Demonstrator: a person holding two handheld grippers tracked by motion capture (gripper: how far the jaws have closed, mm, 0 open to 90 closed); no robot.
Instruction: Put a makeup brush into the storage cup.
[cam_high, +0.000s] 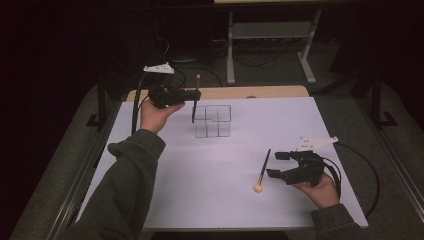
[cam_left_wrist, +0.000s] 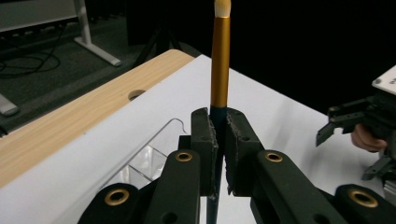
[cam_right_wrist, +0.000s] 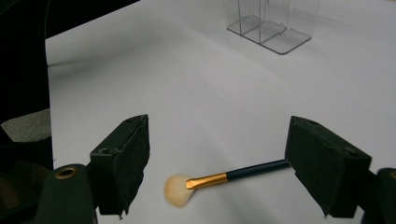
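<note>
My left gripper (cam_left_wrist: 218, 140) is clamped tight on one slim dark-handled makeup brush with a gold ferrule (cam_left_wrist: 220, 65), upright, just beside the clear plastic divided organiser (cam_high: 213, 120). My right gripper (cam_right_wrist: 217, 163) stands wide, holding nothing; a second, fan-tipped brush (cam_right_wrist: 219, 179) lies flat between its jaws. Two brushes, one organiser. Open white tabletop (cam_high: 215, 165) surrounds everything.

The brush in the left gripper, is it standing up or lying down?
Standing up. The left gripper pinches the brush with bristles pointing up, beside the clear box.
</note>
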